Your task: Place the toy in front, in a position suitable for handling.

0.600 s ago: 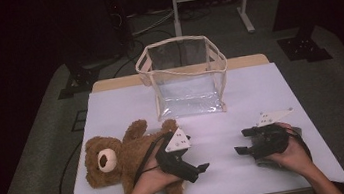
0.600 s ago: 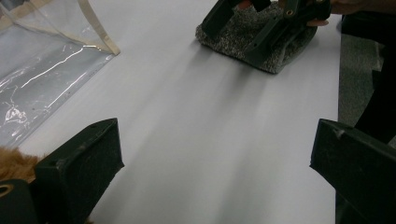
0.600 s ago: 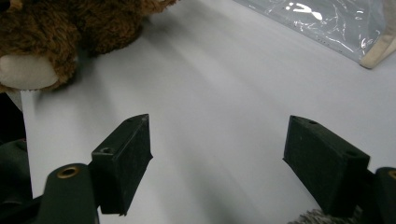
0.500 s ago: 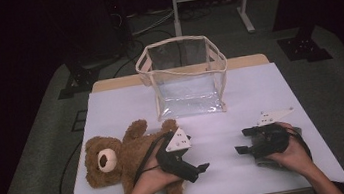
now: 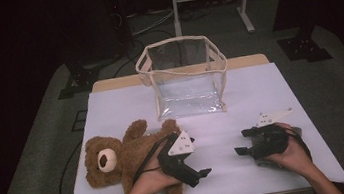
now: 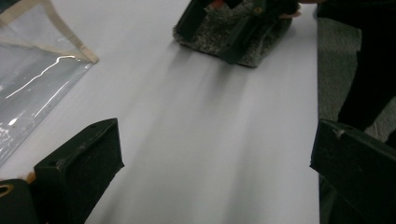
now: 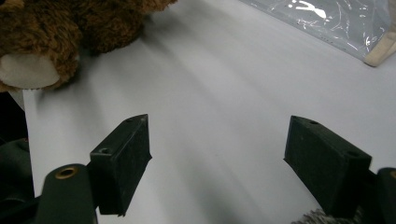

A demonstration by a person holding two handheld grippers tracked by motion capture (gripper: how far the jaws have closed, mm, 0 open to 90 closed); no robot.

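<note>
A brown teddy bear (image 5: 117, 159) lies on its back at the front left of the white-covered table (image 5: 260, 95). A hand rests on the bear's lower body and holds my left gripper (image 5: 198, 161), which is open and points right with nothing between its fingers. My right gripper (image 5: 240, 142) is open at the front right and points left toward the bear, its jaws bare. In the right gripper view the bear (image 7: 56, 37) lies beyond the wide jaws. A clear plastic bag (image 5: 185, 77) with a cream rim stands open behind both grippers.
A small grey fuzzy thing (image 5: 269, 162) lies under the right hand; in the left gripper view that fuzzy thing (image 6: 233, 32) sits beneath the other gripper. The bag's wall (image 6: 37, 70) lies to the left there. Dark floor and stands surround the table.
</note>
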